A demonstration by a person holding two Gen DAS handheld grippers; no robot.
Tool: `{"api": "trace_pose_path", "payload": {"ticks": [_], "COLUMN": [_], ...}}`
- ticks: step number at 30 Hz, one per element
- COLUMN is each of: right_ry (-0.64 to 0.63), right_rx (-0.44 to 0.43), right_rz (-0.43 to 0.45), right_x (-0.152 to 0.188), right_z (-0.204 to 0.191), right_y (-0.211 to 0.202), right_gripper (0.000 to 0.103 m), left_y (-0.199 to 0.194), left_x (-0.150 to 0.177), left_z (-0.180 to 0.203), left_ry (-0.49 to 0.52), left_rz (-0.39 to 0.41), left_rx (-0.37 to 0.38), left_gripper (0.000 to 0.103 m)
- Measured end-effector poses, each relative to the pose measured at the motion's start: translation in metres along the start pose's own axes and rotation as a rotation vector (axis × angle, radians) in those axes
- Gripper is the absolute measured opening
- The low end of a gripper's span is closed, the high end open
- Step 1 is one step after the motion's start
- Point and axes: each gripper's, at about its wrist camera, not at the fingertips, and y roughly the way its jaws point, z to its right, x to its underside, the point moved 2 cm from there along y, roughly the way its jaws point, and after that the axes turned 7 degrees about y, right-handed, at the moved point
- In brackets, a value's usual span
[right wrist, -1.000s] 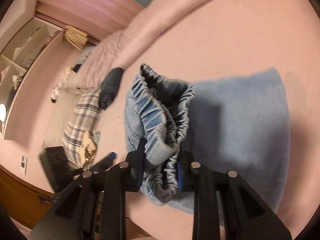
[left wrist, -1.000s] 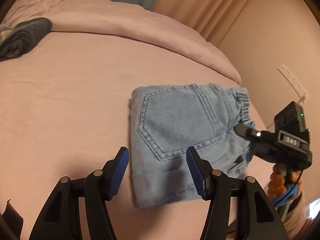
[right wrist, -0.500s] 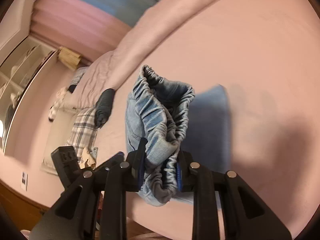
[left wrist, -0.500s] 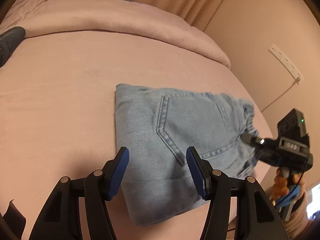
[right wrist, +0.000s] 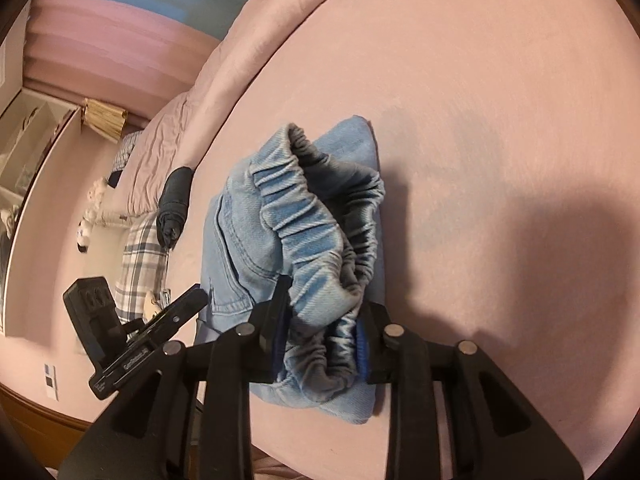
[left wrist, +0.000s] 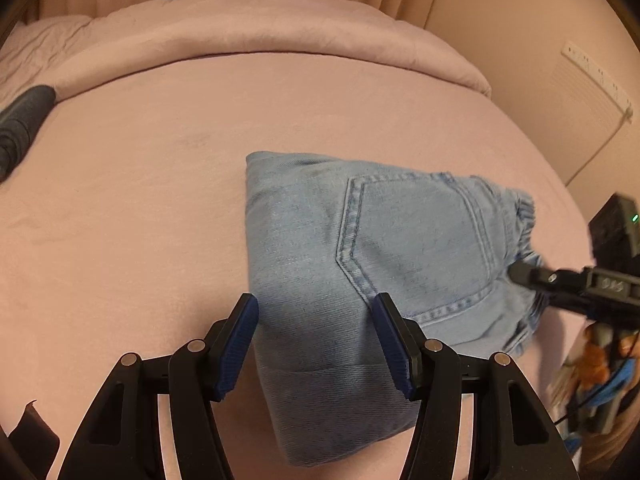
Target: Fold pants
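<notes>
On the pink bed (left wrist: 160, 160), near its right edge, the light-blue denim pants (left wrist: 360, 260) lay folded into a compact bundle, back pocket (left wrist: 416, 240) facing up. The elastic waistband (right wrist: 320, 248) pointed toward the right edge, and the folded end lay toward the middle of the bed. The right gripper (right wrist: 322, 332) was clenched on that gathered waistband, its blue-padded fingers (right wrist: 362, 344) pressing the bunched fabric from both sides; in the right wrist view the waistband rose in a ruffled loop above the rest of the bundle, which rested on the bed. In the left wrist view the same gripper showed as a dark arm reaching in from the right edge, its tip against the waistband, though blur hid the contact there.

The left gripper (left wrist: 316, 344) stood released, its blue-padded fingers (left wrist: 236, 352) spread wide and holding nothing. They framed the near part of the bundle: one finger over the bare bed just beside the pants' left side, the other over the denim below the pocket. Whether they touched the cloth could not be told.

A rolled dark garment (left wrist: 20, 128) lay well apart at the bed's far left edge. A folded pink duvet (left wrist: 260, 28) ran along the far side of the bed, and a white power strip (left wrist: 596, 76) sat on the wall beyond the right edge
</notes>
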Motion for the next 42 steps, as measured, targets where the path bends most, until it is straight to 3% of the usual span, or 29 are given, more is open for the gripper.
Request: {"api": "trace_pose_path", "payload": {"ticks": [5,9,14,16,21,26,32,42], "right_ry": [-0.115,-0.208,-0.308,-0.352,-0.428,-0.457,-0.428,-0.43], "right_rx": [0.144,0.235,0.222,0.222,0.231,0.303,0.329,0.326], "right_rz": [0.098,0.21,0.268,0.272,0.258,0.216,0.172,0.187], "right_x": [0.002,-0.004,-0.011,-0.011,-0.017,-0.023,-0.029,-0.024], "right_z": [-0.025,-0.04,-0.057,-0.066,-0.079,-0.076,-0.062,-0.063], "right_y": [-0.017,-0.037,-0.043,-0.038,-0.02,0.002,0.013,0.011], "right_gripper": [0.048,0.049,0.045,0.037,0.036,0.036,0.036,0.036], "left_y": [0.002,0.002,0.0,-0.001,-0.001,0.003,0.006,0.002], "left_x": [0.0,-0.001,-0.003,-0.005,-0.007,-0.007,-0.009,-0.009], "left_z": [0.004,0.004,0.009,0.012,0.021,0.026,0.03,0.037], "left_ry": [0.039,0.049,0.077,0.087,0.128,0.147,0.166,0.192], "left_rz": [-0.008,-0.008,-0.003,0.003,0.002,-0.009,-0.009,-0.011], "left_rx": [-0.034,-0.046,-0.084,-0.092,-0.106,-0.121,-0.131,-0.156], "left_gripper": [0.058,0.058,0.058,0.058,0.058,0.058,0.058,0.058]}}
